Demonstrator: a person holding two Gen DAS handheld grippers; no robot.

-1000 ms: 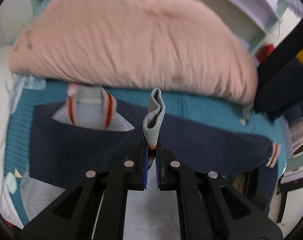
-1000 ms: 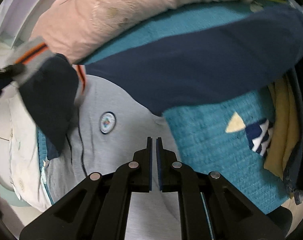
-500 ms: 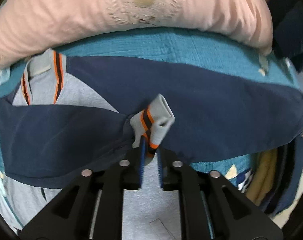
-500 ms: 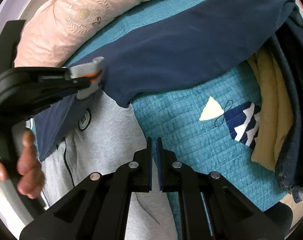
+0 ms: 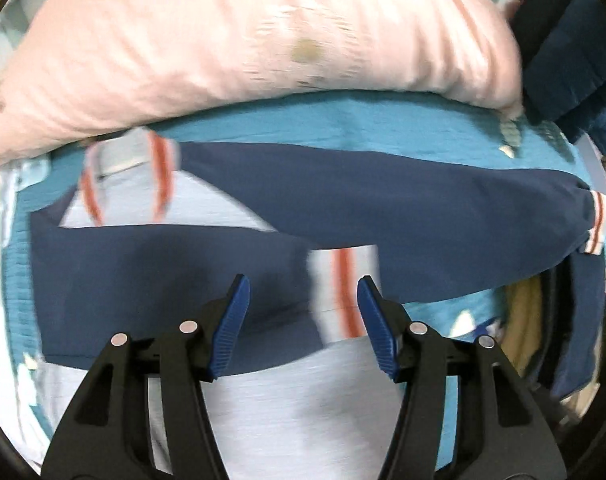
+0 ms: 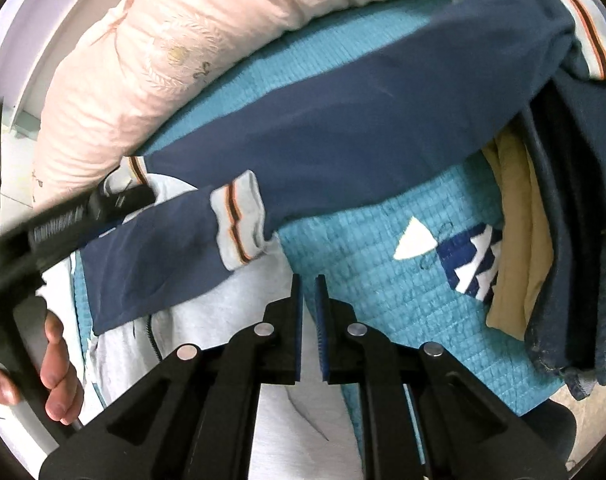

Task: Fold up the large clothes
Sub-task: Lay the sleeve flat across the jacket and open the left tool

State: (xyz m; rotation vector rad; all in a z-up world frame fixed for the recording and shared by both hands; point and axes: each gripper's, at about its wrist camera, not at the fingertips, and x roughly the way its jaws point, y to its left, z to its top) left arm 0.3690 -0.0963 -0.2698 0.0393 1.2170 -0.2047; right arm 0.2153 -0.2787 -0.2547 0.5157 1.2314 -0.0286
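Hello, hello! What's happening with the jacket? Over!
Left gripper opening, cuff let go, lying on jacket. Right gripper shut, empty. One sleeve folded in, other still out. Nothing in the way.

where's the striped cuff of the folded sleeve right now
In the right wrist view the striped cuff lies left of centre on the jacket's grey front, beside the teal quilt.
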